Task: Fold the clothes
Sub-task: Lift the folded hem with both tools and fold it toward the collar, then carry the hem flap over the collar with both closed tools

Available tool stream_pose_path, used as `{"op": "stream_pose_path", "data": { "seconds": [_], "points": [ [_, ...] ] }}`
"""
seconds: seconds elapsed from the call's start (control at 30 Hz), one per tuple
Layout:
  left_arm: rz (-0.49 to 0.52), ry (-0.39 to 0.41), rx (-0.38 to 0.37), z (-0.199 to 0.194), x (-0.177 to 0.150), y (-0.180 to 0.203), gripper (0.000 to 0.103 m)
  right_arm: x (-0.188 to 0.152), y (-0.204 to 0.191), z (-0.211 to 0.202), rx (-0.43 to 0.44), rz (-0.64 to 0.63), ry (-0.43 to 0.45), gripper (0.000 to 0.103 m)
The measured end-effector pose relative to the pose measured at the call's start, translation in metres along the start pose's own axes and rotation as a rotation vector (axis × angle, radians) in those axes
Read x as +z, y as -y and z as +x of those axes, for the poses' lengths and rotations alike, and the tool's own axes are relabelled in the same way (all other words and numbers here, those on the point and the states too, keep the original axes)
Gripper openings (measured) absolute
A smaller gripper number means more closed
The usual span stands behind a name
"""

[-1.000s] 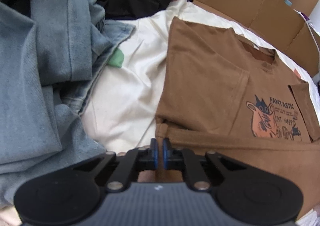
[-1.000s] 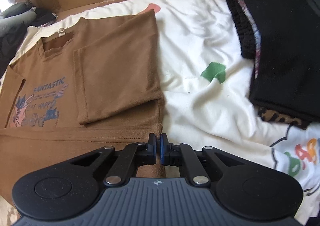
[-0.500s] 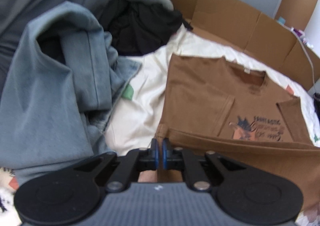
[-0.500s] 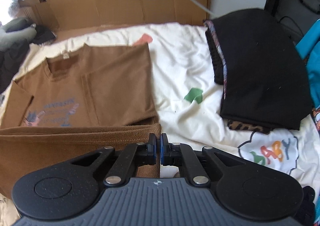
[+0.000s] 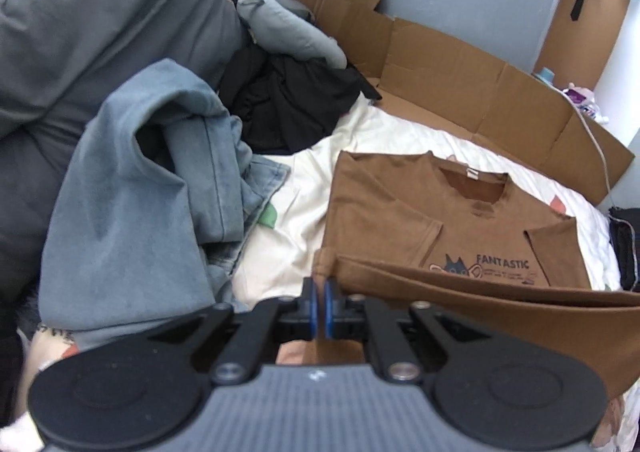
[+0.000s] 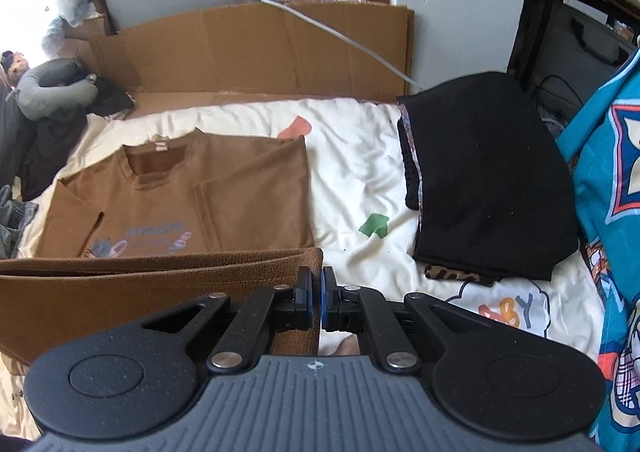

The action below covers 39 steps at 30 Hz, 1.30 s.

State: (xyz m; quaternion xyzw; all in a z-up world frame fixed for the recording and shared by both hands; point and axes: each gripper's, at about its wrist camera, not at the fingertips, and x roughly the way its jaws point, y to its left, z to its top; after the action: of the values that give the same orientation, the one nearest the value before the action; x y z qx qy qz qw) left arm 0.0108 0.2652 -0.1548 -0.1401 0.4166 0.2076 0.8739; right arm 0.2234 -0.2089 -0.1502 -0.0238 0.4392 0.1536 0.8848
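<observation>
A brown T-shirt [image 5: 408,212] with a cat print lies face up on the cream sheet, both sleeves folded in. Its bottom hem is lifted off the bed and stretched between my two grippers. My left gripper [image 5: 319,302] is shut on the hem's left corner. In the right wrist view the same brown T-shirt [image 6: 224,188] shows its collar at the far end, and my right gripper [image 6: 316,302] is shut on the hem's right corner. The raised hem hides the shirt's lower part.
A heap of blue-grey jeans [image 5: 152,188] and dark clothes [image 5: 292,108] sits left of the shirt. Folded black garments [image 6: 484,172] lie to its right. Cardboard [image 6: 256,52] stands along the far edge of the bed sheet [image 6: 360,180]. A blue printed fabric [image 6: 612,188] hangs at far right.
Both grippers have risen and pulled back, lifting the shirt's bottom hem off the bed; more of the room behind is in view.
</observation>
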Motion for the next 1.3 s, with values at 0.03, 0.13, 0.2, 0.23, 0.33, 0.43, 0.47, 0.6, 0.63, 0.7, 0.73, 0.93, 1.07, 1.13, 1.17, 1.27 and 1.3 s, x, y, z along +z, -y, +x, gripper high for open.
{"op": "stream_pose_path", "data": {
  "seconds": [0.03,0.13,0.2,0.23,0.33,0.43,0.47,0.6,0.63,0.7,0.73,0.93,1.07,1.13,1.17,1.27,1.3],
  "points": [
    [0.002,0.003,0.004,-0.004,0.001,0.001,0.004,0.001,0.0,-0.002,0.001,0.001,0.003,0.002],
    [-0.009,-0.002,0.023,-0.011,0.004,0.003,0.004,0.004,-0.001,-0.005,0.003,0.005,0.011,0.002],
    [-0.008,-0.004,0.031,-0.012,0.006,0.006,0.004,0.006,-0.002,-0.006,0.004,0.008,0.016,0.002],
    [-0.007,-0.004,0.034,-0.013,0.007,0.007,0.004,0.007,-0.002,-0.007,0.005,0.009,0.019,0.002],
    [0.003,-0.002,0.025,-0.008,0.013,0.008,0.004,0.01,-0.003,-0.01,0.006,0.014,0.027,0.002],
    [0.013,0.0,0.014,-0.003,0.019,0.007,0.004,0.014,-0.002,-0.007,0.005,0.028,0.027,0.002],
    [0.016,0.001,0.011,-0.001,0.021,0.007,0.004,0.016,-0.001,-0.005,0.003,0.034,0.025,0.002],
    [0.042,-0.013,0.006,0.015,0.032,0.01,0.004,0.023,-0.004,0.009,-0.008,0.025,0.011,0.002],
    [0.042,-0.012,0.003,0.02,0.035,0.011,0.004,0.025,-0.004,0.014,-0.011,0.022,0.006,0.002],
    [0.047,-0.012,0.0,0.029,0.039,0.013,0.004,0.03,-0.005,0.024,-0.016,0.015,-0.005,0.002],
    [0.051,-0.014,-0.001,0.034,0.04,0.013,0.004,0.032,-0.005,0.031,-0.018,0.008,-0.015,0.002],
    [0.059,-0.028,-0.01,0.066,0.05,0.018,0.004,0.051,-0.005,0.069,-0.03,-0.041,-0.059,0.002],
    [0.068,-0.031,-0.012,0.086,0.057,0.022,0.004,0.063,-0.004,0.092,-0.025,-0.067,-0.065,0.002],
    [0.071,-0.026,-0.012,0.095,0.061,0.025,0.004,0.068,-0.003,0.104,-0.023,-0.073,-0.069,0.002],
    [0.072,-0.021,-0.012,0.098,0.062,0.026,0.004,0.071,-0.003,0.11,-0.023,-0.075,-0.069,0.002],
    [0.089,-0.007,-0.008,0.107,0.068,0.03,0.004,0.078,-0.004,0.124,-0.022,-0.078,-0.068,0.002],
    [0.097,-0.006,-0.006,0.111,0.071,0.032,0.004,0.08,-0.004,0.129,-0.021,-0.079,-0.068,0.002]
  ]
}}
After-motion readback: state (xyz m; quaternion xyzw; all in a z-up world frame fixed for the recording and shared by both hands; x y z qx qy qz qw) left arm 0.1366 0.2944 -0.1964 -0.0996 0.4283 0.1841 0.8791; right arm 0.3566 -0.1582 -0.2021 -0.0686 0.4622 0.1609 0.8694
